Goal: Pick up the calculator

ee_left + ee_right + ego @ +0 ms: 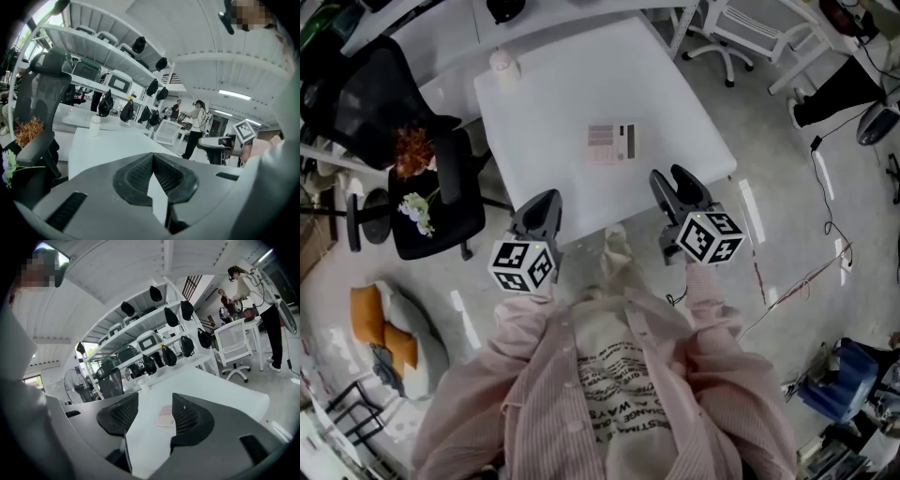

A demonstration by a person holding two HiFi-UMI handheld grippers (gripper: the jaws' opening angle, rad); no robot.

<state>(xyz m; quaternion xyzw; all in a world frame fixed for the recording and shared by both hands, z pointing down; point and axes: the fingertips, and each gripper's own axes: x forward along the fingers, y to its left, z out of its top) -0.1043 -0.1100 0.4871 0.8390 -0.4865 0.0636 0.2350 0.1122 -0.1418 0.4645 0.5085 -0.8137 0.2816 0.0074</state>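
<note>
White tabletop [572, 103] is recorded as the largest item, seen from above in the head view. A black office chair [380, 103] is noted at its left side, with a second black seat [441, 206] nearer the person, where pale flowers [417, 211] are laid. Both tools are held over the near edge of the tabletop, well apart from each other. Left hand-held gripper [546, 201]: in the left gripper view its ribbed pads [136, 174] are seen pressed together at the tips, with nothing between them. Right hand-held gripper [670, 178]: in its own view the jaws are seen spread, nothing gripped, and bare tabletop is visible through the gap. Calculator [610, 142] is found lying flat near the middle of the tabletop, pale body with a dark strip along one end, untouched. It is nearer the right hand-held gripper and is framed between that tool's jaws, beyond the tips. A small white bottle [503, 66] is noted upright at the far left corner.
</note>
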